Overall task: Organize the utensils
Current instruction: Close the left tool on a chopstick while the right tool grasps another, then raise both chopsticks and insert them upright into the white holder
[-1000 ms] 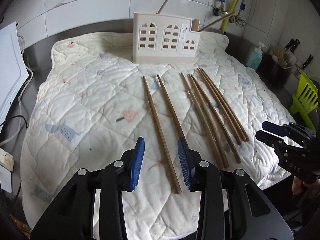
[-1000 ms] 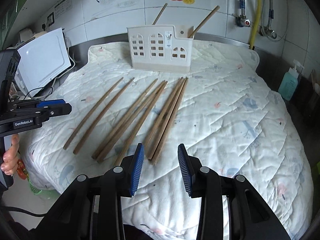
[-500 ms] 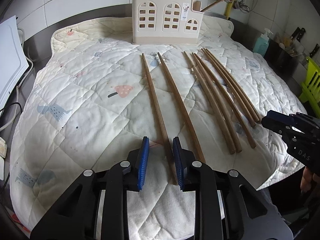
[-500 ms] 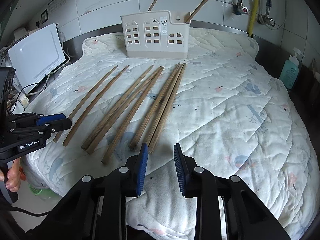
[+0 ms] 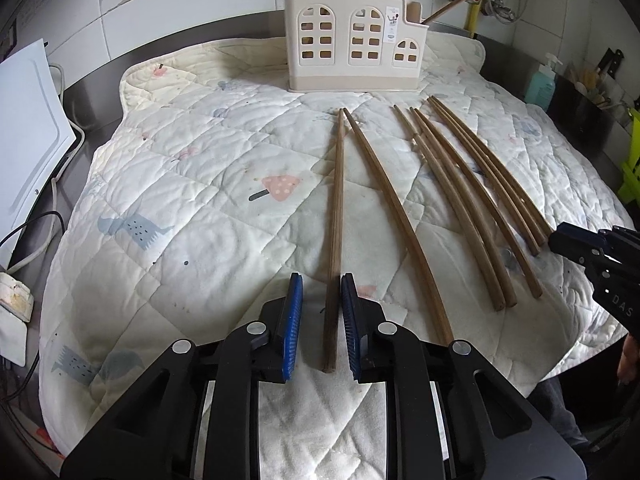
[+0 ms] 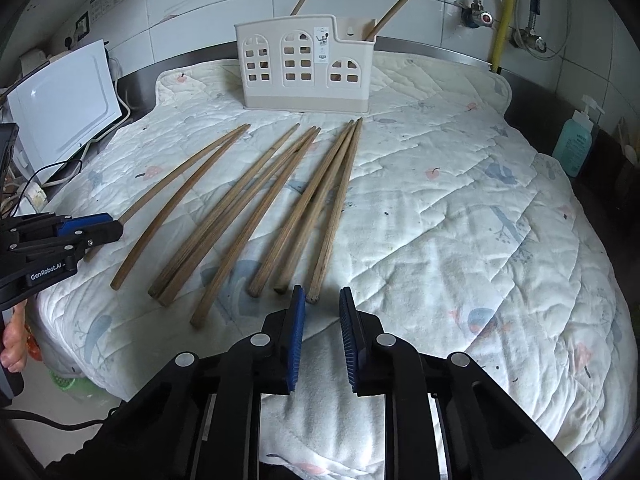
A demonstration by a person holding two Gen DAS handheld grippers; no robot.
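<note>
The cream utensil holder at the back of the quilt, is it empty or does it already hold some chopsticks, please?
Not empty: two chopsticks lean out of the utensil holder; the others lie on the quilt.

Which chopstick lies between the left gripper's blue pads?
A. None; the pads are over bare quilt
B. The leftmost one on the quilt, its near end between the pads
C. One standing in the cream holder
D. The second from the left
B: in the left wrist view the leftmost chopstick runs down between the left gripper pads, while its neighbour passes outside the right-hand pad.
</note>
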